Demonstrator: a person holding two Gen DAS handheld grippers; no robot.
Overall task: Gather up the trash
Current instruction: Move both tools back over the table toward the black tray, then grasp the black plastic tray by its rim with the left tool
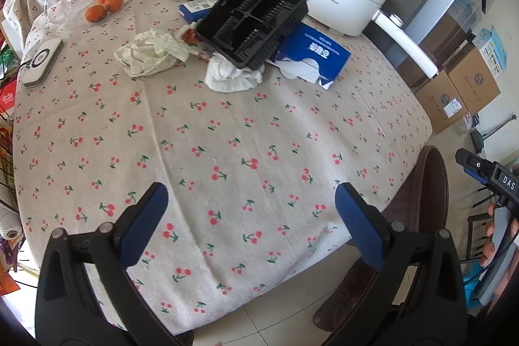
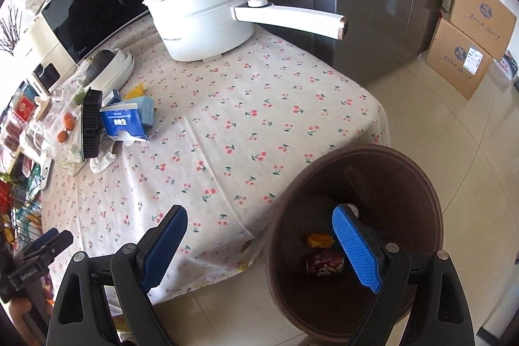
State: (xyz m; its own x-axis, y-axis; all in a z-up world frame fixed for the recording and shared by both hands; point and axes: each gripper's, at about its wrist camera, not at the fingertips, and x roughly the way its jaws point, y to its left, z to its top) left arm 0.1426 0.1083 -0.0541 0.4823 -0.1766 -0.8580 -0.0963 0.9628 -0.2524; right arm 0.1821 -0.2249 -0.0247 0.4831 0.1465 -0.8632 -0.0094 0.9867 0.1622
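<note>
The trash sits heaped on the far side of the table (image 1: 227,125), away from its near edge: a black plastic tray (image 1: 256,21) tilted on top of a torn blue carton (image 1: 311,54), a white crumpled tissue (image 1: 232,77) just under the tray's near corner, and a larger crumpled wrapper (image 1: 152,52) beside it. The tray leans because it rests on the carton and tissue rather than on the cloth.

The brown bin (image 2: 356,164) stands on the floor against the table's corner, likely so that rubbish can be dropped straight in; a red can (image 2: 324,263) and an orange scrap (image 2: 319,240) already lie at its bottom.

The left gripper (image 1: 251,206) hangs over the bare near part of the table, jaws wide apart and empty. The right gripper (image 2: 259,235) is above the bin's rim, jaws equally wide with nothing between them. Most of the collecting appears to remain.
</note>
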